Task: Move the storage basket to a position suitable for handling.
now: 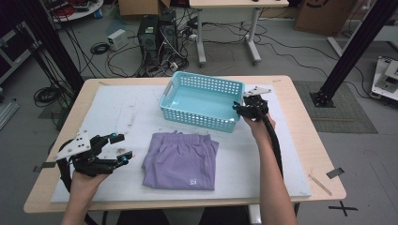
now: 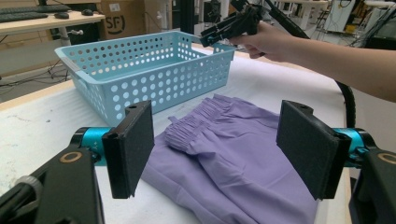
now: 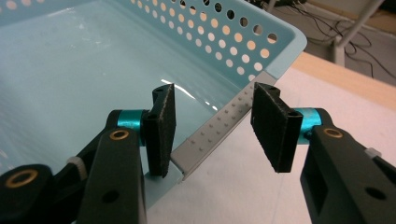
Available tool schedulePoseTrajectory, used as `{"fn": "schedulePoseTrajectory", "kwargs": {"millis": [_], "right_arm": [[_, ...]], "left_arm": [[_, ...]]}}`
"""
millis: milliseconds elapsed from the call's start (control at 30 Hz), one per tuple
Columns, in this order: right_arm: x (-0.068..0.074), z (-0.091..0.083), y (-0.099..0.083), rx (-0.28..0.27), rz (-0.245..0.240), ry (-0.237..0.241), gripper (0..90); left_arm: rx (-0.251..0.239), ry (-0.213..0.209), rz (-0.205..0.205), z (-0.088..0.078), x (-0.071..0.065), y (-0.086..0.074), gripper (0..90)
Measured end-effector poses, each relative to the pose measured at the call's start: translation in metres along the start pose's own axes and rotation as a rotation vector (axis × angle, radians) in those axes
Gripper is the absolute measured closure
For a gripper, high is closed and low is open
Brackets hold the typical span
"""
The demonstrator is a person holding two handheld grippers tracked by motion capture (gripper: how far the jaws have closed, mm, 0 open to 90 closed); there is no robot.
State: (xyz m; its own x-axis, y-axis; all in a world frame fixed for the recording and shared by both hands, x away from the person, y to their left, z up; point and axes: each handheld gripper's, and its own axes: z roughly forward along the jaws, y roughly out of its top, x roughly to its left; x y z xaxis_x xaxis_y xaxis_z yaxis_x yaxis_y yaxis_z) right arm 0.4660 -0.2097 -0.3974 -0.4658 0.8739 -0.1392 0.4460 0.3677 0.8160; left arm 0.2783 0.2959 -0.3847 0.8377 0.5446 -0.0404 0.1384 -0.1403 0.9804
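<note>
A light blue perforated basket [image 1: 202,101] stands empty at the back middle of the table. In front of it lies a folded purple garment [image 1: 180,159] with an elastic waistband. My right gripper [image 1: 237,108] is at the basket's right wall. In the right gripper view it [image 3: 215,126] is open, one jaw inside the basket [image 3: 70,70] and one outside, straddling the rim without touching it. My left gripper [image 1: 122,147] is open, low over the mat left of the garment. In the left gripper view it [image 2: 219,149] faces the garment [image 2: 233,154], with the basket [image 2: 140,70] behind.
A white mat [image 1: 117,112] covers most of the wooden table [image 1: 309,140]. Beyond the far edge the floor holds computer towers [image 1: 157,33], tangled cables and a desk's legs [image 1: 227,37]. Black frame posts [image 1: 356,44] stand at both sides.
</note>
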Motion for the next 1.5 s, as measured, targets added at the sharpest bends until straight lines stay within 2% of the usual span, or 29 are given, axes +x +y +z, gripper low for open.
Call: {"fn": "schedulePoseTrajectory", "kwargs": {"millis": [67, 167, 333, 433, 467, 567, 600, 667, 700, 733, 767, 800, 833, 933, 967, 1000, 1033, 1067, 1100, 1133, 1167, 1200, 1267, 1300, 1367, 1400, 1500], "right_arm": [[0.002, 0.005, 0.004, -0.006, -0.041, 0.005, 52.6], [0.004, 0.011, 0.008, -0.019, -0.077, 0.024, 53.0], [0.002, 0.021, 0.015, -0.032, -0.115, 0.073, 53.7], [0.002, 0.025, 0.018, -0.03, -0.123, 0.081, 54.6], [0.002, 0.028, 0.022, -0.034, -0.134, 0.084, 60.6], [0.002, 0.03, 0.025, -0.056, -0.152, 0.097, 64.8], [0.001, 0.033, 0.027, -0.079, -0.142, 0.122, 72.6], [0.001, 0.034, 0.029, -0.082, -0.14, 0.131, 72.5], [0.007, 0.04, 0.033, -0.062, -0.146, 0.146, 68.6], [0.012, 0.043, 0.035, -0.046, -0.149, 0.14, 61.0], [0.012, 0.043, 0.035, -0.046, -0.149, 0.14, 61.0], [0.021, 0.043, 0.039, -0.036, -0.123, 0.059, 42.3], [0.022, 0.04, 0.041, -0.036, -0.082, 0.044, 37.0], [0.022, 0.023, 0.038, -0.024, 0.04, 0.027, 34.0], [0.022, 0.023, 0.038, -0.024, 0.04, 0.027, 34.0], [0.024, 0.007, 0.03, -0.038, 0.106, -0.004, 33.2], [0.024, 0.007, 0.03, -0.038, 0.106, -0.004, 33.2], [0.032, -0.011, 0.018, -0.069, 0.169, -0.01, 33.0], [0.032, -0.011, 0.018, -0.069, 0.169, -0.01, 33.0], [0.041, -0.022, 0.01, -0.082, 0.216, -0.023, 32.3], [0.045, -0.027, 0.006, -0.075, 0.237, -0.02, 32.2], [0.045, -0.027, 0.006, -0.075, 0.237, -0.02, 32.2], [0.061, -0.03, -0.005, -0.051, 0.272, -0.024, 33.2], [0.064, -0.03, -0.008, -0.044, 0.271, -0.026, 33.5], [0.067, -0.03, -0.011, -0.065, 0.286, -0.034, 33.9], [0.068, -0.031, -0.016, -0.095, 0.312, -0.014, 35.4], [0.068, -0.032, -0.019, -0.108, 0.322, -0.001, 36.3]], "left_arm": [[-0.002, 0.0, 0.0, -0.001, 0.001, 0.0, 27.7], [-0.006, 0.001, 0.001, -0.003, 0.001, -0.001, 27.7], [-0.012, -0.002, 0.005, -0.005, 0.001, -0.001, 27.7], [-0.012, -0.003, 0.008, -0.005, 0.0, -0.001, 27.7], [-0.016, -0.004, 0.011, -0.005, 0.0, -0.001, 27.6], [-0.016, -0.007, 0.011, -0.006, 0.0, -0.001, 27.6], [-0.012, -0.003, 0.012, -0.007, 0.001, -0.002, 27.7], [-0.01, -0.001, 0.009, -0.007, 0.001, -0.002, 27.7], [-0.01, 0.003, 0.006, -0.008, 0.001, -0.004, 27.7], [-0.01, 0.006, 0.006, -0.009, 0.002, -0.004, 27.7], [-0.01, 0.006, 0.006, -0.009, 0.002, -0.004, 27.6], [-0.01, 0.006, 0.007, -0.009, 0.002, -0.004, 27.7], [-0.01, 0.01, 0.007, -0.012, 0.001, -0.005, 27.7], [-0.015, 0.013, 0.009, -0.014, 0.001, -0.005, 27.7], [-0.015, 0.013, 0.009, -0.014, 0.001, -0.005, 27.7], [-0.021, 0.013, 0.008, -0.014, 0.0, -0.005, 27.7], [-0.021, 0.013, 0.008, -0.014, 0.0, -0.005, 27.7], [-0.019, 0.01, 0.015, -0.013, -0.001, -0.004, 27.7], [-0.019, 0.01, 0.015, -0.013, -0.001, -0.004, 27.6], [-0.019, 0.005, 0.022, -0.01, -0.003, -0.002, 27.7], [-0.019, 0.005, 0.022, -0.01, -0.003, -0.002, 27.7], [-0.017, 0.001, 0.024, -0.009, -0.005, -0.002, 27.7], [-0.014, -0.008, 0.033, -0.004, -0.008, 0.0, 27.7], [-0.013, -0.01, 0.036, -0.003, -0.009, 0.0, 27.7], [-0.014, -0.013, 0.04, -0.002, -0.01, 0.001, 27.7], [-0.01, -0.018, 0.041, -0.001, -0.011, 0.001, 27.7], [-0.005, -0.019, 0.04, 0.001, -0.011, 0.0, 27.7]]}}
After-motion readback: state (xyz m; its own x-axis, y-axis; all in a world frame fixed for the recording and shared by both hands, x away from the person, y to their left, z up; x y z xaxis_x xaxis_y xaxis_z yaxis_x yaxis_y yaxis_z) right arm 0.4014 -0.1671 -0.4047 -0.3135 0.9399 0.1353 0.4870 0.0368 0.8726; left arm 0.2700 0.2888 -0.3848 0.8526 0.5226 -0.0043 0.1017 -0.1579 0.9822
